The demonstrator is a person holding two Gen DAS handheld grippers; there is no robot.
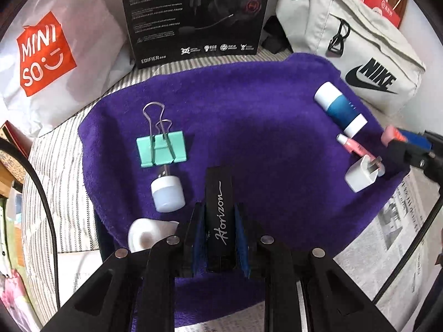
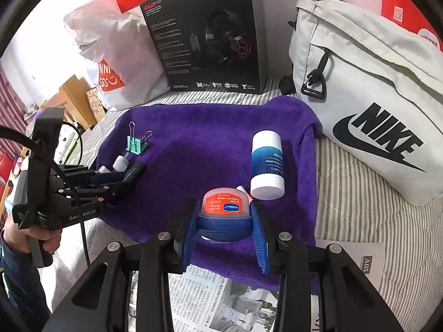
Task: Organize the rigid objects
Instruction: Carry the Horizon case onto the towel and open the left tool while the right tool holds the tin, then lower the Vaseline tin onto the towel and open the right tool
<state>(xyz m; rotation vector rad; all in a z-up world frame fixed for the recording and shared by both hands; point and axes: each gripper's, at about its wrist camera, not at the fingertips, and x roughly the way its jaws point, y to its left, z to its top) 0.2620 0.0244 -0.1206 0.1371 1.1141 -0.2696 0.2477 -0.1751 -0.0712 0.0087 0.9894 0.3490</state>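
Observation:
My left gripper [image 1: 220, 218] is shut on a black "Horizon" bar [image 1: 220, 210], held over the near part of the purple towel [image 1: 249, 110]. It also shows in the right wrist view [image 2: 130, 175]. My right gripper [image 2: 224, 215] is shut on a small jar with a blue lid and orange label [image 2: 224, 210], at the towel's near right edge. On the towel lie a green binder clip [image 1: 162, 149], a small white jar [image 1: 167, 193], a blue-and-white stick [image 1: 340, 109], a pink tube [image 1: 353, 146] and a white charger plug [image 1: 362, 175].
A black headset box [image 1: 193, 13], a white Miniso bag [image 1: 47, 55] and a grey Nike bag [image 1: 360, 49] stand behind the towel. A white roll [image 1: 146, 233] lies at the towel's near left edge. Newspaper [image 2: 221, 298] lies at the front.

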